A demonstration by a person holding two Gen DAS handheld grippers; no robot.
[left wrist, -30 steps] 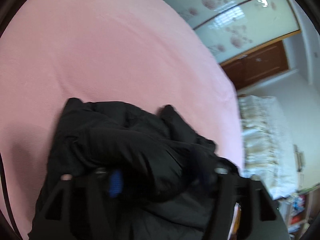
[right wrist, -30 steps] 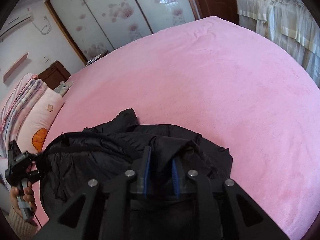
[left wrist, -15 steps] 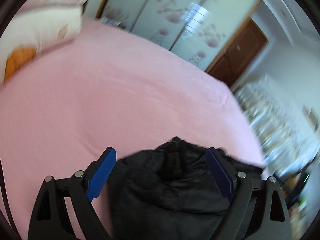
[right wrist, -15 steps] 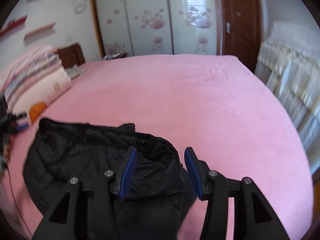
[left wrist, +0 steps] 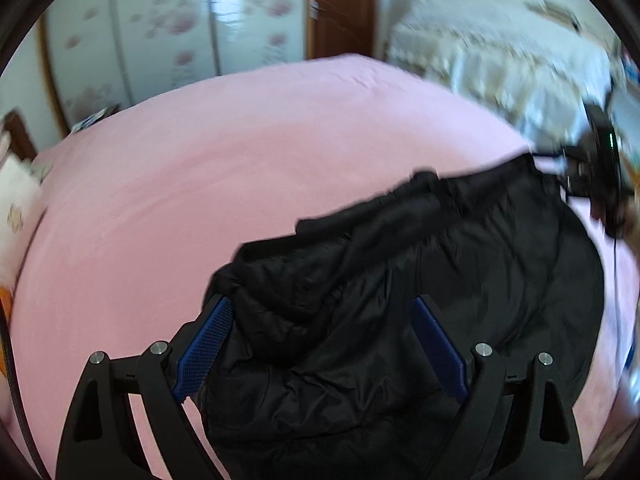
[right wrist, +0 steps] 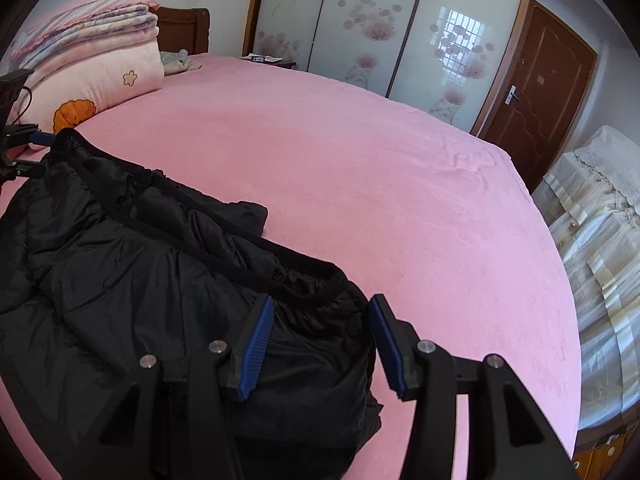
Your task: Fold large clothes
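a black, puffy, quilted nylon garment (right wrist: 132,280) lies bunched on the pink fleece bedspread (right wrist: 360,184), along the near edge of the bed. its long axis runs side to side between the two claws, with an elastic-looking hem strip forming the far edge, facing the wardrobe. which end is top or bottom i cannot tell.

the left gripper (left wrist: 320,344) is released, blue pads spread wide with one end of the garment lying between them, not pinched. the right gripper (right wrist: 320,344) is released too, its blue pads apart over the other end, the fabric loose beneath.

at the head of the bed sits a stack of folded pink blankets (right wrist: 92,56) against a dark wooden headboard (right wrist: 184,28). past the far side stand sliding wardrobe doors with a pink floral print (right wrist: 376,28), then a brown wooden door (right wrist: 540,92). beside the bed is furniture under a cream lace cover (right wrist: 600,248).
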